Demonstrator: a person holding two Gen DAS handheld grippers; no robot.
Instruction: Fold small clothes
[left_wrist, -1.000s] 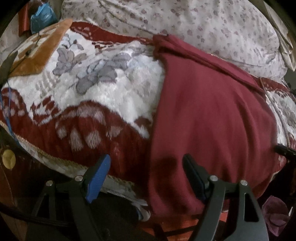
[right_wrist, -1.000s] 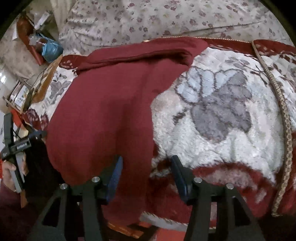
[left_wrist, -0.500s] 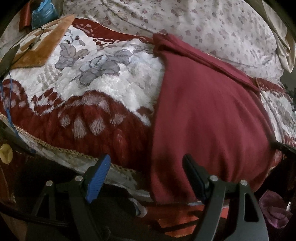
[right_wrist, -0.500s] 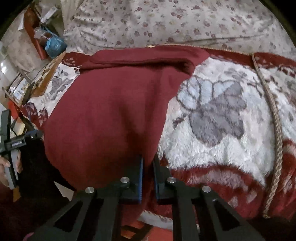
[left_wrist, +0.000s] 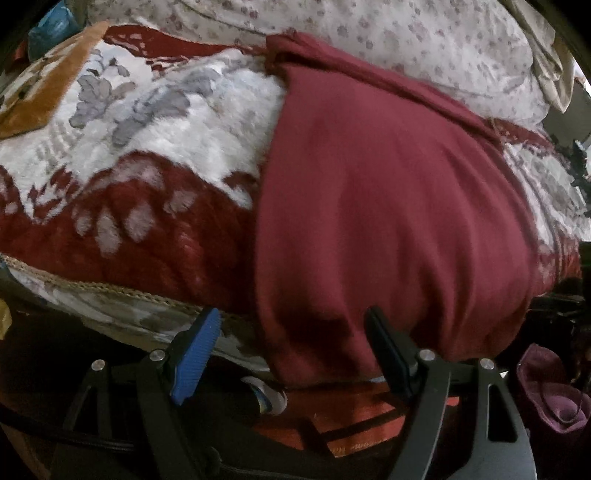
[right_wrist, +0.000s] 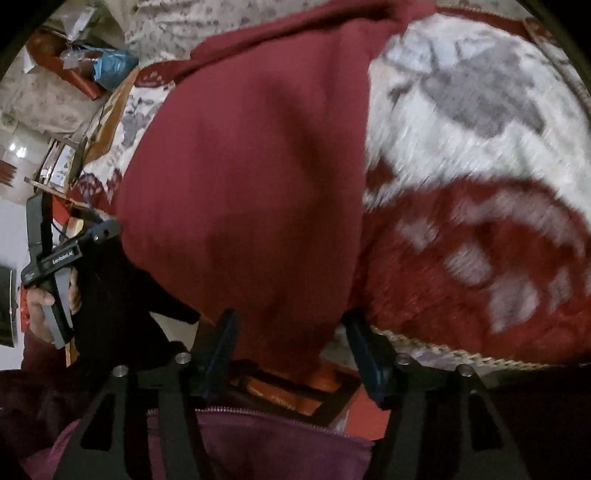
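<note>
A dark red garment (left_wrist: 388, 203) lies spread on a plush red-and-white blanket (left_wrist: 147, 155), and its near hem hangs over the bed's front edge. My left gripper (left_wrist: 291, 321) stands wide open at that hem, with the garment's near left corner between its fingers and untouched by the pads. The right gripper (right_wrist: 290, 325) hangs at the near right corner of the same garment (right_wrist: 251, 166). Its jaws are opening, with the hanging cloth between them and no pad pressing it. A hand (right_wrist: 40, 306) holds the left tool's handle at the left edge of the right wrist view.
A floral sheet (left_wrist: 369, 33) lies bunched along the far side of the bed. A blue bag (right_wrist: 110, 68) and clutter sit at the far left. Below the bed edge are an orange-red item (left_wrist: 351, 417), a purple cloth (left_wrist: 546, 387) and a purple zipped garment (right_wrist: 277, 435).
The right gripper shut, then opened again and sank toward the bed's near edge, where the garment's corner now hangs between its fingers. The left gripper stayed open and dropped slightly toward the hem.
</note>
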